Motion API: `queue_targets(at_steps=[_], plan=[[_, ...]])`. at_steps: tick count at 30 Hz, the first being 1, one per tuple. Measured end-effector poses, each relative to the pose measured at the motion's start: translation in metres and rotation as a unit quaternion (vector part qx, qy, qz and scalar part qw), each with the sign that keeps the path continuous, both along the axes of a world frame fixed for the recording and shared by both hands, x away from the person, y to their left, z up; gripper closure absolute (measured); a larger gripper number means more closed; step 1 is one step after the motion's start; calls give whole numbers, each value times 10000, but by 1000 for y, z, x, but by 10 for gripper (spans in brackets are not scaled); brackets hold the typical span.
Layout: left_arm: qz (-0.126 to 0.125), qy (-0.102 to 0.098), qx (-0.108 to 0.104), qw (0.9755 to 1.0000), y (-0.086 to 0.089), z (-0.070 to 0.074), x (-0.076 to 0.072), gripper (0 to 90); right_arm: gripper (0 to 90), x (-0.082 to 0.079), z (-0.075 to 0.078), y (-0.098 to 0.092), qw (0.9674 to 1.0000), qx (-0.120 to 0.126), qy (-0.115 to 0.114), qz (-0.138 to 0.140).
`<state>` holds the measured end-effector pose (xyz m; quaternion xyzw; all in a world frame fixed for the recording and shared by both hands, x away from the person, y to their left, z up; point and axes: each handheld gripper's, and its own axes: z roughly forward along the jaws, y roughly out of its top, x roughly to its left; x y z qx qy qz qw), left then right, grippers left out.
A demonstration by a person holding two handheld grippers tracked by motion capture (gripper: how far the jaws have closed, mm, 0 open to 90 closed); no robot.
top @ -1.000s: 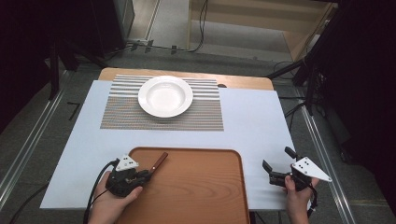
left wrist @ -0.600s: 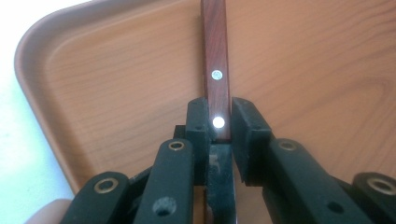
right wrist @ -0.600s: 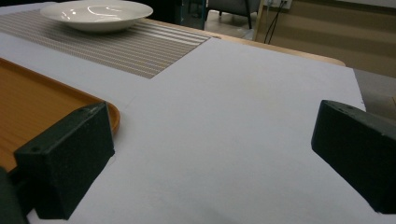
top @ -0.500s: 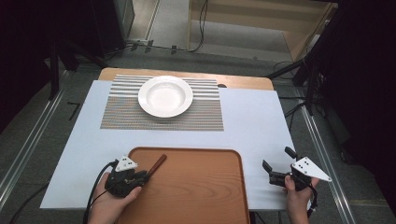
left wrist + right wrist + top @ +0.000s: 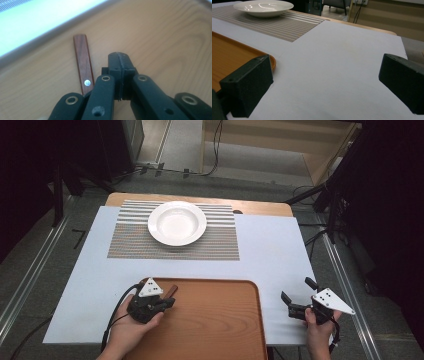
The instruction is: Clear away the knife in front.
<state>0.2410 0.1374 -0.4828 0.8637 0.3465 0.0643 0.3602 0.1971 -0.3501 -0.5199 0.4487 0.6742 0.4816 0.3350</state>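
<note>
Wooden tray (image 5: 215, 320) under left gripper's (image 5: 119, 58) pressed-together fingers; right gripper's (image 5: 296, 296) gape wide.

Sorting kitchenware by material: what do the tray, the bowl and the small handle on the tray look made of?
Tray: wood or wood-look laminate, grain lines, satin sheen. Bowl: probably glazed white ceramic, glossy highlights. Handle: dark reddish polished wood with a metal rivet.
</note>
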Motion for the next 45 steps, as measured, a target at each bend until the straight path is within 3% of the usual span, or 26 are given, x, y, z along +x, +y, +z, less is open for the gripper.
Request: queue_targets(at_steps=[7,26,31,35,42,45], plan=[[130,69,141,9998,12,-5,3,894,0,0,0,0,10000,3,-9,17],[543,146,147,9983,57,-7,10,894,0,0,0,0,10000,-10,-8,19],[591,45,377,9975,61,-6,10,893,0,0,0,0,10000,-24,-3,18],[548,-25,310,9980,61,-6,10,872,0,0,0,0,10000,-15,-2,18],[659,-189,-99,9976,68,-3,11,615,0,0,0,0,10000,-18,-5,23],[577,-345,-346,9971,72,0,10,559,0,0,0,0,10000,-16,-5,22]])
